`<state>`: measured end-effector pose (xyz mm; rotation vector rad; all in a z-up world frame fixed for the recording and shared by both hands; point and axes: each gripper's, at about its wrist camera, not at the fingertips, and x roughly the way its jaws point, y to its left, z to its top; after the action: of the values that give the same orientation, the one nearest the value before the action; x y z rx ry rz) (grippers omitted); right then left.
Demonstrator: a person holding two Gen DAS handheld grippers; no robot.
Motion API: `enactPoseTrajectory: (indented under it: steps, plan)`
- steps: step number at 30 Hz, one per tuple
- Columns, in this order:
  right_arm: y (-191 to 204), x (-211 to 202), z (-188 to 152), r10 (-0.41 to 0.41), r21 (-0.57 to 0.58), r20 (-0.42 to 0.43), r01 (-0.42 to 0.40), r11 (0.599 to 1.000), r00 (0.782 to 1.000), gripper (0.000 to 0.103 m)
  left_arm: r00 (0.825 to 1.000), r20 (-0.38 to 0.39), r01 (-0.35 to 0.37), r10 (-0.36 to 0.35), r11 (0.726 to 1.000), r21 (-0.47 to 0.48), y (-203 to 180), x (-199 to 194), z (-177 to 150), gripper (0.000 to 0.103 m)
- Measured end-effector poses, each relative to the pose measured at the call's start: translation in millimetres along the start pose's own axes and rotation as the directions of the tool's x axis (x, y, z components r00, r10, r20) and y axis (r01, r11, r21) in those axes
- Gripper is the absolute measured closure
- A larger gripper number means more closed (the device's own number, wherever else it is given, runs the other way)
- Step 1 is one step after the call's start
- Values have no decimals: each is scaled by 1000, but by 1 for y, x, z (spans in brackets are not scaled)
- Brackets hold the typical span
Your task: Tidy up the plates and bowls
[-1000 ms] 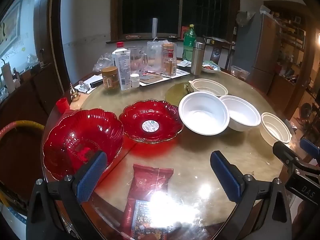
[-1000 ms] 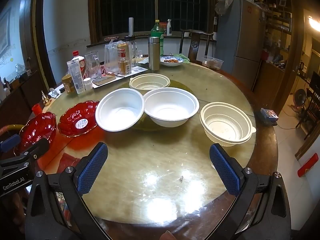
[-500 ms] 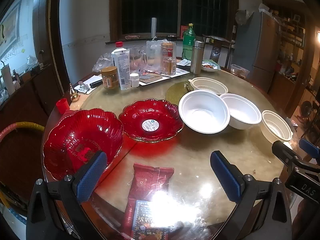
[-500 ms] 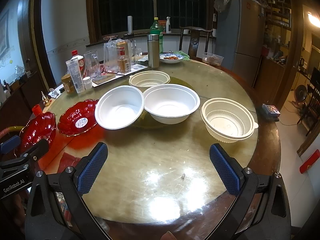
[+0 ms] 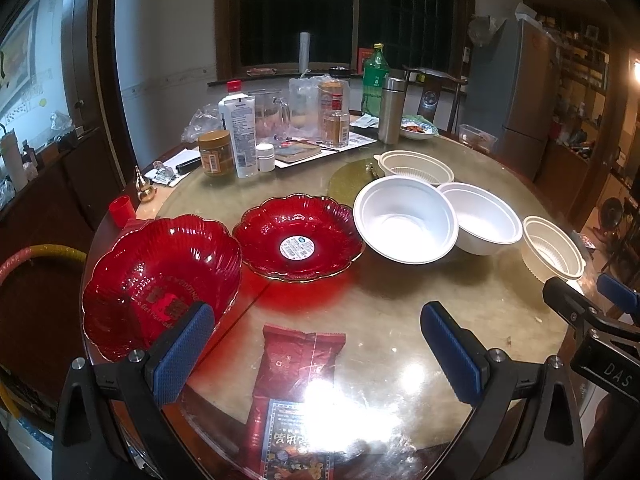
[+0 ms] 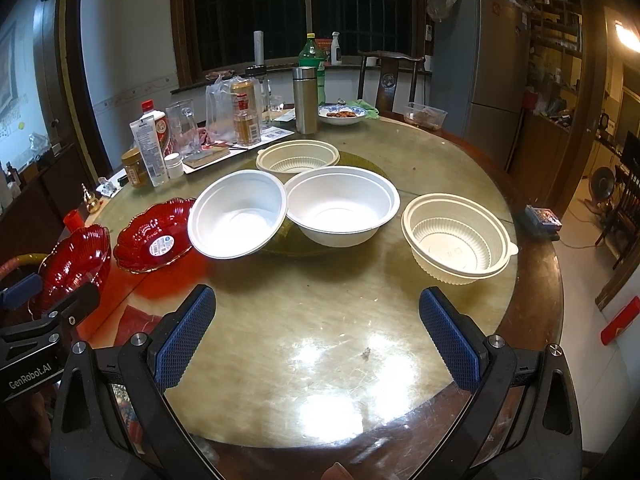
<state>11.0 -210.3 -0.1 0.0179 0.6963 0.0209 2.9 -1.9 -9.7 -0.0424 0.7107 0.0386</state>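
On a round glass-topped table [image 6: 320, 320], bowls, dark windows behind

two red fluted plates [image 5: 298, 236] (one white-stickered), white bowls [image 6: 238, 214], cream ribbed bowls [image 6: 456, 232]

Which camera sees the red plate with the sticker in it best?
The left wrist view. There the red plate sits near the middle, whole, with its sticker facing up. In the right wrist view the plate is off to the left, more squashed, its right edge hidden by a white bowl.
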Motion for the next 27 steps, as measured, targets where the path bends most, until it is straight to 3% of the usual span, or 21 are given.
enactPoseTrajectory:
  steps: [27]
  plan:
    - [3, -1, 2, 0, -10, 0, 0, 1000, 1000, 0, 1000, 0, 6, -6, 1000, 4, -1, -1, 0, 0]
